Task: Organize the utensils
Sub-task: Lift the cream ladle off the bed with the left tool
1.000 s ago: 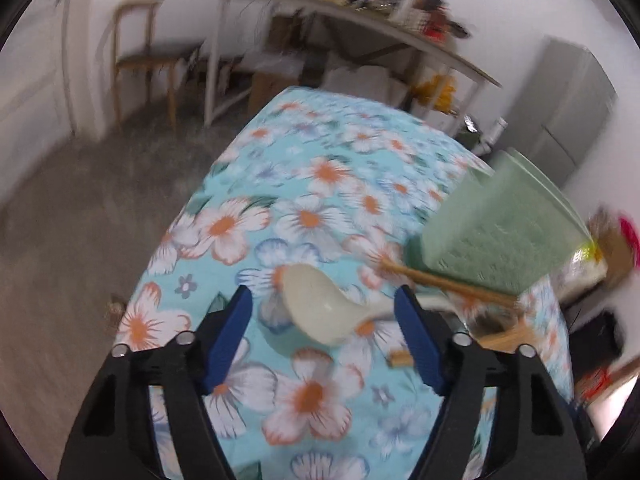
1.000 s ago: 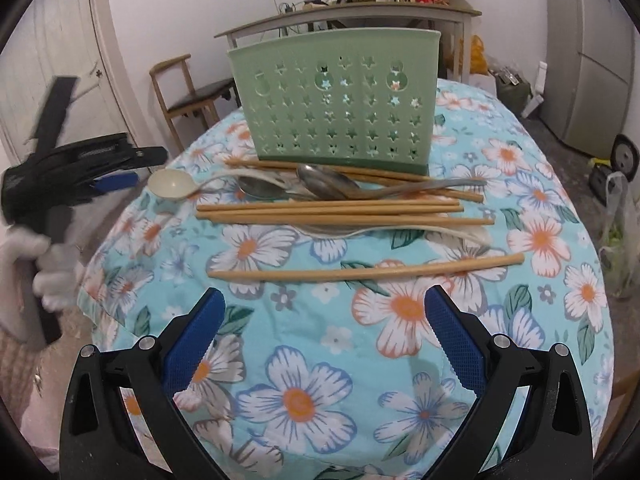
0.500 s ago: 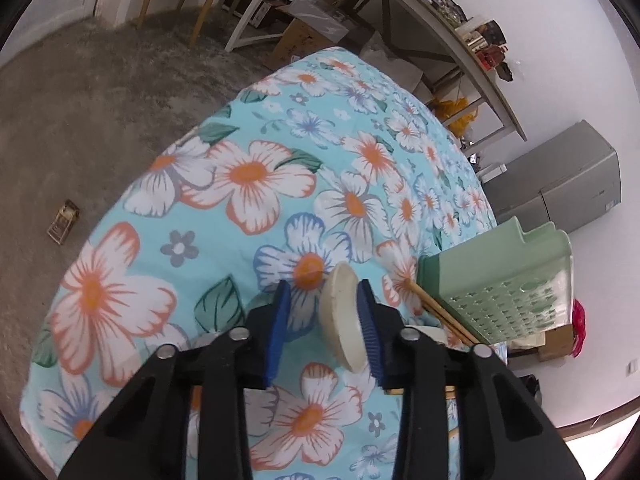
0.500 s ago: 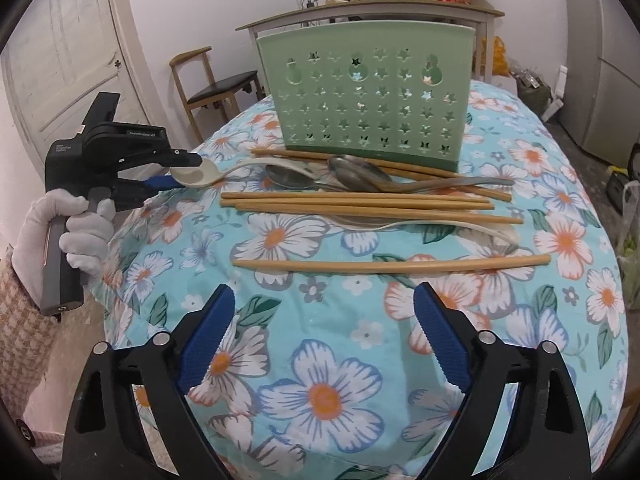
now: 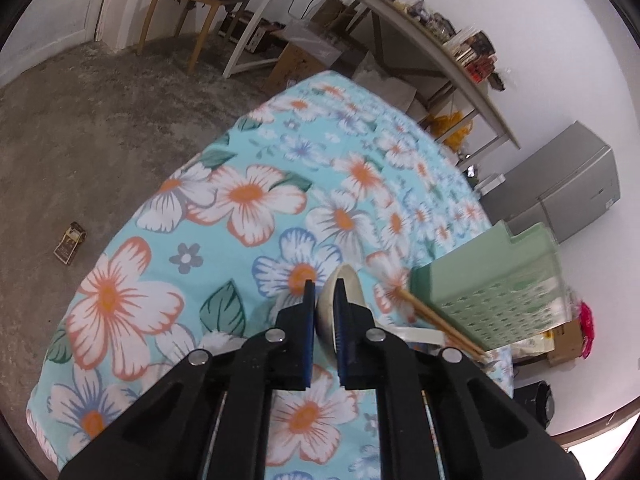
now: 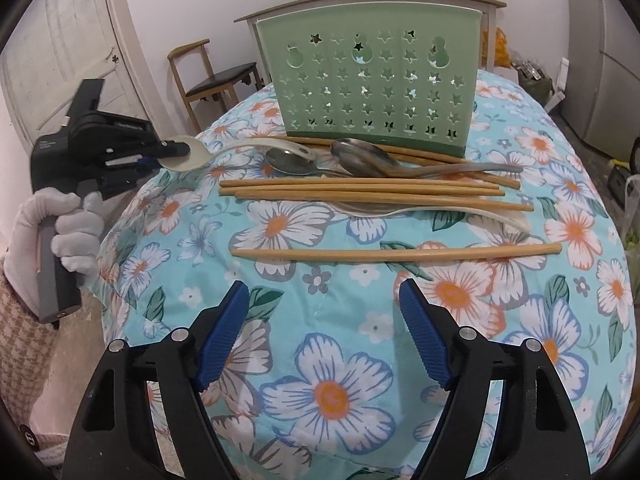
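My left gripper [image 5: 323, 286] is shut on the bowl of a cream plastic spoon [image 5: 352, 284], seen edge-on between the blue pads. In the right wrist view the left gripper [image 6: 176, 148] holds that cream spoon [image 6: 192, 156] at the table's left edge, handle trailing right. A green perforated utensil holder [image 6: 370, 80] stands at the back; it also shows in the left wrist view [image 5: 500, 296]. Two metal spoons [image 6: 360, 156], several wooden chopsticks [image 6: 360, 192] and another cream spoon [image 6: 460, 214] lie in front of it. My right gripper [image 6: 322, 332] is open above the near cloth.
The table has a blue floral cloth [image 6: 340, 392] and rounded edges. A wooden chair [image 6: 212, 76], a long shelf table [image 5: 420, 36] and a grey fridge [image 5: 560, 188] stand behind. A small box [image 5: 70, 242] lies on the grey carpet.
My left gripper closed on the cream spoon's bowl and lifted that end off the cloth. My right gripper narrowed somewhat and moved closer to the utensils.
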Available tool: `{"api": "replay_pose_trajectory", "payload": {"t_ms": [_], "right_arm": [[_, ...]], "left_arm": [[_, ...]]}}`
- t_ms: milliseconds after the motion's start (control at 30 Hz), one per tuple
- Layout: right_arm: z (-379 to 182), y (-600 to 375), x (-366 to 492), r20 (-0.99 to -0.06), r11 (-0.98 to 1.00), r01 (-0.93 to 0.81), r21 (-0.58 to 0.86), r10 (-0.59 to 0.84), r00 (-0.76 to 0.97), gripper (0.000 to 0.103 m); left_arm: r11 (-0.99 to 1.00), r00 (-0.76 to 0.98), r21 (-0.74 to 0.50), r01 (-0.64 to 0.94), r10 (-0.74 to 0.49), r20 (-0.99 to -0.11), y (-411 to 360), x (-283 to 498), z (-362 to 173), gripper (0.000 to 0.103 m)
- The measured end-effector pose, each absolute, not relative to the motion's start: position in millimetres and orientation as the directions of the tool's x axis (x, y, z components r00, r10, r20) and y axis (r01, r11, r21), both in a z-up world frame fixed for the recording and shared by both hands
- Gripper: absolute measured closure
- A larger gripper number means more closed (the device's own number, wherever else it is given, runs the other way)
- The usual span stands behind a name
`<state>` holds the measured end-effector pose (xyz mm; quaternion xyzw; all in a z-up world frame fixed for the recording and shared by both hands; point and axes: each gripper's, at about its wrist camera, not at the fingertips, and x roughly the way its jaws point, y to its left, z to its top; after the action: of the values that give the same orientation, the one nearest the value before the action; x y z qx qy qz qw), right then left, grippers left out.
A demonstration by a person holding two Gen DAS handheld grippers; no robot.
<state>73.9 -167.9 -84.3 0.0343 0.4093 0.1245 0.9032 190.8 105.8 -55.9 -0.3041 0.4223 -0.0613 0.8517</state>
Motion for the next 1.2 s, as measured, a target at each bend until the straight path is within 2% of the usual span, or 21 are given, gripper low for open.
{"api": "replay_pose_trajectory", "payload": {"t_ms": [333,867,1200], "right_arm": [[-81,-168,72,-0.725,0.97,-0.189,0.155,0.242,0.646,0.036],[-57,-139,57,-0.674,0.974,-0.223,0.049,0.197,0.712,0.048],[-46,-125,46,-0.654,0.974,-0.226,0.004,0.173,0.736,0.048]], "left_arm": [[0.795,0.73,-0.601,-0.082,-0.363,-0.579,113,165,-14,0.095],[0.86,0.81,-0.507,-0.064,-0.252,-0.53,136,129,12,0.095],[0.851,0.827,-0.52,-0.071,-0.241,-0.507,151,118,16,0.095]]}}
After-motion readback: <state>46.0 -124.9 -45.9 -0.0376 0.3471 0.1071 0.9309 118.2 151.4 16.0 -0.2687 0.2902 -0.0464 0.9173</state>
